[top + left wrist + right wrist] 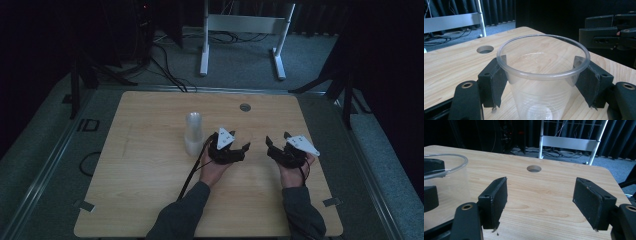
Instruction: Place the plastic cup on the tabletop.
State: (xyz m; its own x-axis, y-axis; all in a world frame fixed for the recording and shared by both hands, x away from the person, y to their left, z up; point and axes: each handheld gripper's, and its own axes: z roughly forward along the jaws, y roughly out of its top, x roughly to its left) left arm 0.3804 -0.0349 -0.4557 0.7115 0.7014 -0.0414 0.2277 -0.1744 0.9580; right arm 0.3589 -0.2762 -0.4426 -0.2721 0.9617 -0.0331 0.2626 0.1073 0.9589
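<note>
With the clear plastic cup (pixel 543 82) clamped between the left gripper (pixel 541 82) jaws just right of the cup stack (pixel 193 134), the empty right gripper (pixel 544 202), jaws apart, must next receive it.

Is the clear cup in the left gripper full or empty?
Empty: in the left gripper view, the clear cup between the left gripper jaws shows its bare bottom and the table's wood grain through it.
</note>
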